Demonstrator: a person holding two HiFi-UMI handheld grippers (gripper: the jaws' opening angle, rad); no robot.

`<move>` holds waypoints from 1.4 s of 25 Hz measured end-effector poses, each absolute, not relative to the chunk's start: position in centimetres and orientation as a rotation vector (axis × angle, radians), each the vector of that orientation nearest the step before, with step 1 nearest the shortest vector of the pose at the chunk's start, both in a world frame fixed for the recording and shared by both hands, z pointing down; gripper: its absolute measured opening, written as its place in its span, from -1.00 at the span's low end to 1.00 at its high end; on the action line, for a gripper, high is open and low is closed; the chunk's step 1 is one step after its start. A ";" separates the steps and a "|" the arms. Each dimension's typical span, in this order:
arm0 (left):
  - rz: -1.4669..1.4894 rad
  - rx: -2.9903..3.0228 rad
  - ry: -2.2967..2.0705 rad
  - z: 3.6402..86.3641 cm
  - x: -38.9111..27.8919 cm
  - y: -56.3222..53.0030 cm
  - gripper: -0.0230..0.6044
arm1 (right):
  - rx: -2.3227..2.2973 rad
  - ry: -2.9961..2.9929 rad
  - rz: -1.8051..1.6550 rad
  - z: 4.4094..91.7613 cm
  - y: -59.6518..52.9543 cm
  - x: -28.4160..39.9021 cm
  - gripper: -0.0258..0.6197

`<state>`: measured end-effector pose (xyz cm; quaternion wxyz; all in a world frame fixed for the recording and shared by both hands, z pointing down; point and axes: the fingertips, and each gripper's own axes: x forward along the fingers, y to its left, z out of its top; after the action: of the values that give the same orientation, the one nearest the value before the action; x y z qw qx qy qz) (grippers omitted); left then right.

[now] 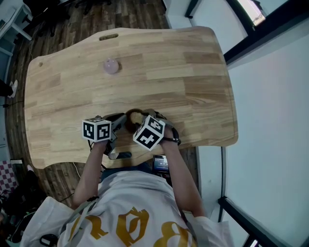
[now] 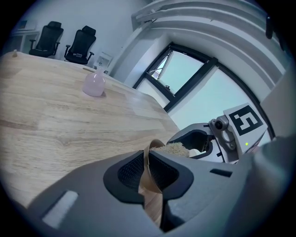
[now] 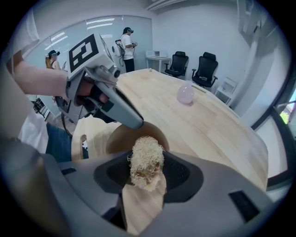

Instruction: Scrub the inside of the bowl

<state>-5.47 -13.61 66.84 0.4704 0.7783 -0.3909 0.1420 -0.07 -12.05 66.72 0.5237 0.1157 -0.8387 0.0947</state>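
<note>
Light wooden table (image 1: 193,72), small translucent pink rounded object (image 1: 111,66) on it, two black office chairs (image 3: 205,69) beyond, dark plank floor (image 1: 130,14)

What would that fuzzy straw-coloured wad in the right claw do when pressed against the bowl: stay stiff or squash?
Probably squash: the wad is a loose tangle of thin fibres, bulging out above the right claw that pinches it. It likely weighs very little, being mostly air. Its stray strands suggest it would grip rather than slide on the bowl.
</note>
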 end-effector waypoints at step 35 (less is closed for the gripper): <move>0.356 2.124 -1.530 56.7 -10.4 -15.4 -0.92 | 1.004 -2.427 0.190 54.0 -14.7 2.0 -0.35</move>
<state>-10.36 -15.40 56.69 0.2476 0.7790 -0.5611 0.1305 1.97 -14.71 54.01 0.2515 0.3689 -0.8921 0.0698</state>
